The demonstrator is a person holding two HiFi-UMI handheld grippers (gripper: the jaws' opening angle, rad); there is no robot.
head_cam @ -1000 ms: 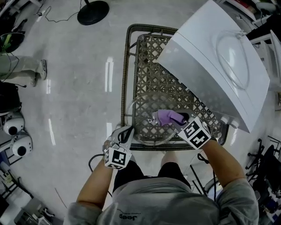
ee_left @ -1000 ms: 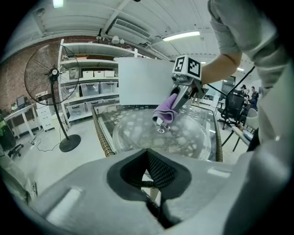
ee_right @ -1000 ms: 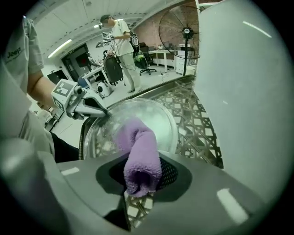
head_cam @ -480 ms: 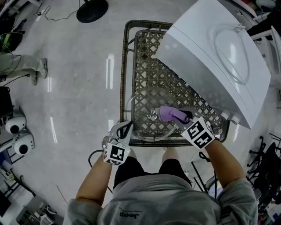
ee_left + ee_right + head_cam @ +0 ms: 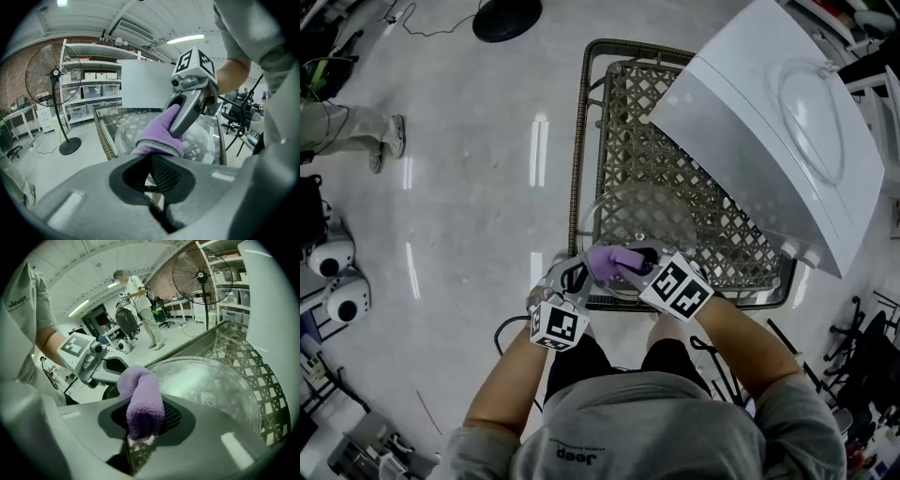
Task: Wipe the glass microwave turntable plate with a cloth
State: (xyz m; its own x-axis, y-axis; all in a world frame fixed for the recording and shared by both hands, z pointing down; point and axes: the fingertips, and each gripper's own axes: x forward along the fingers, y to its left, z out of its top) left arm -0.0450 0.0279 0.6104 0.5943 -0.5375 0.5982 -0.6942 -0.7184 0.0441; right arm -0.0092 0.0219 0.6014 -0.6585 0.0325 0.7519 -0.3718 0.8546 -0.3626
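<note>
From here I see one clear round glass turntable plate (image 5: 639,217) lying flat on the single brown wicker lattice table (image 5: 582,141), at its near left part. The shallow dish holds nothing but the cloth that bears on it. One big white box-shaped appliance (image 5: 769,122) takes up the table's right side; I can't see inside it.

The right gripper (image 5: 624,265) has its jaws clamped on the one purple fleecy cloth (image 5: 603,262). The cloth bulges out ahead of the pads as a rolled wad and presses on the plate's near left rim.

The left gripper (image 5: 572,278) sits just beside it, on the same near rim. Its jaws are drawn nearly together with the glass edge pinched between them, above the table's wicker border. In its own view the cloth lies right in front of the jaws, touching the glass.

So: two grippers, one plate, one cloth, one table.
</note>
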